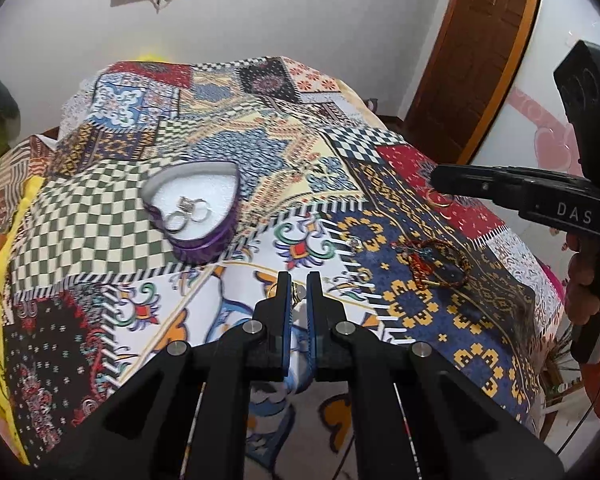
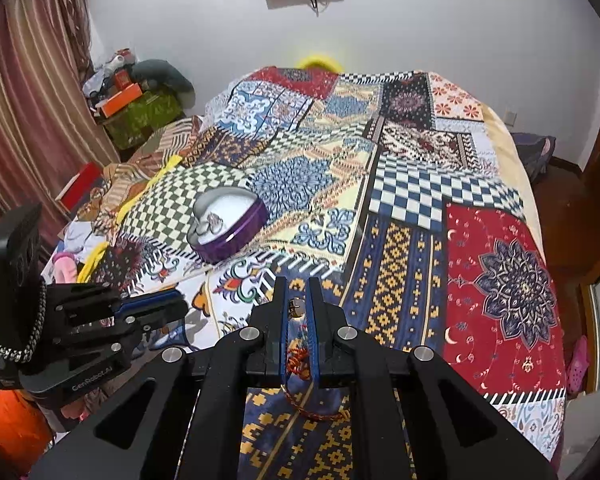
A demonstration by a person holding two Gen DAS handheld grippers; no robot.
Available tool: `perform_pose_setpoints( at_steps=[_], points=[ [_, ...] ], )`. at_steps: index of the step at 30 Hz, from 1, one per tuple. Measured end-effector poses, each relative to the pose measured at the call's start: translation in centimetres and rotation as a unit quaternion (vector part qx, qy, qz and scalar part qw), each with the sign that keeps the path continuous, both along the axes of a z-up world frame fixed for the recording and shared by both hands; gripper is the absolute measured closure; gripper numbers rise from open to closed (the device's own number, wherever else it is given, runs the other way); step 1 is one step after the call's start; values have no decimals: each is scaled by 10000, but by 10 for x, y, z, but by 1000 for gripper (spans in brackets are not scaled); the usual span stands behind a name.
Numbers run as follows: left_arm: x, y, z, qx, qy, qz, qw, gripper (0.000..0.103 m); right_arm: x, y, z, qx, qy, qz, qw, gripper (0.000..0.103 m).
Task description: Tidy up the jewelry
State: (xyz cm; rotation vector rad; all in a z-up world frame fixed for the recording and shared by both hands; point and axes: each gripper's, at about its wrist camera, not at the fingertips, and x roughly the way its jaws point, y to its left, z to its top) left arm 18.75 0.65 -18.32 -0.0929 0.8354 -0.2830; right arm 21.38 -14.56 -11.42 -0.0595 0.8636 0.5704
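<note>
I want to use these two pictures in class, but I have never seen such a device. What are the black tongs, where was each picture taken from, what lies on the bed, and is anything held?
No robot here: a person holds a two-fingered tong in each hand, each with a camera looking along its fingers. One picture comes from the left gripper, the other from the right gripper. Both are shut, each pinching a small gold ring: the left's ring, the right's ring. On the patchwork bedspread stand an open purple heart-shaped box holding silver rings, and a braided bracelet beside the right gripper.
</note>
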Motion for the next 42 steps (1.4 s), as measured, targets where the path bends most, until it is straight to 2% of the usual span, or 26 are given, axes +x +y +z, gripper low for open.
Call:
perform_pose_setpoints(
  at_steps=[13,24,30,42],
  points=[
    [-2,41,20,29,-264,479,9985,98,7,34,11,64,-146,210,9997,96],
    [25,64,30,89,-414,677,9968,98,31,77,17,38,-242,469,9986,96],
    [49,71,26,94,-376,712,9967,98,48,101,11,-71,-155,569,9982,96],
    [102,75,0,191,-66,751,9970,98,85,131,-18,-414,346,595,9968,96]
  ],
)
